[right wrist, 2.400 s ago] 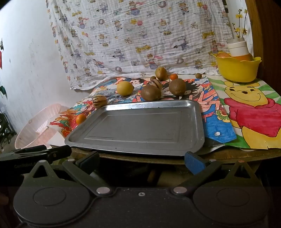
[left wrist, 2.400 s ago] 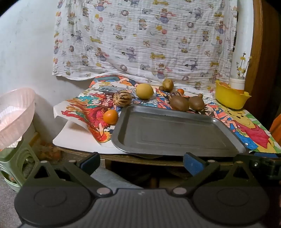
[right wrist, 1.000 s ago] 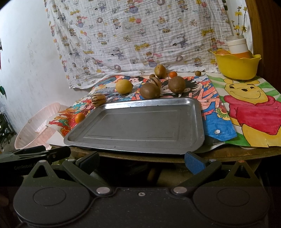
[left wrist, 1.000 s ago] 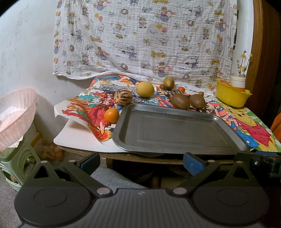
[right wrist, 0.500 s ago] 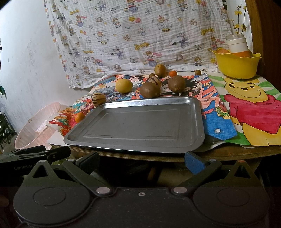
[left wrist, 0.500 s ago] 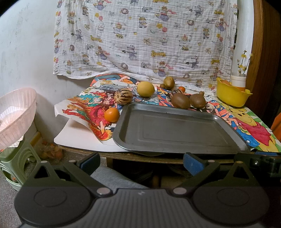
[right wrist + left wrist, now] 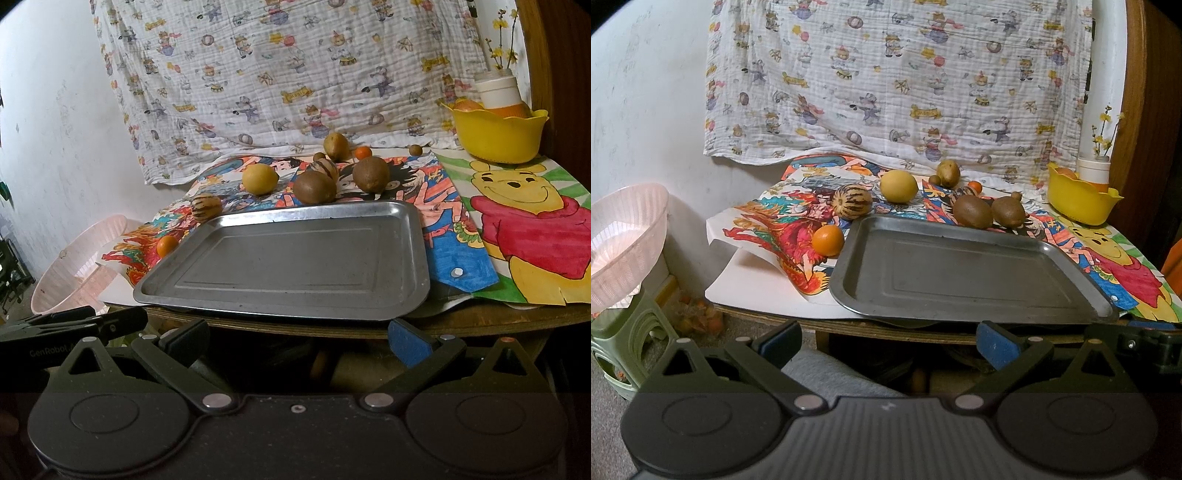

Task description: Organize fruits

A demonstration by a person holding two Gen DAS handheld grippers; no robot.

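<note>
Almost nothing has changed since a moment ago: our left claw (image 7: 886, 338) and right claw (image 7: 297, 338) still wait wide apart, low in the frame, holding nothing. The tray (image 7: 960, 275) in the middle sits empty, so sorting has not started. Behind it we count two brown fruits (image 7: 972, 211), one yellow fruit (image 7: 898, 186), one striped fruit (image 7: 851, 202) and one orange (image 7: 828, 240).

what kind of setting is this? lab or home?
Likely a home: cartoon-print cloth hung on the wall, hand-coloured drawings covering a wooden table, loose fruit behind a metal tray.
</note>
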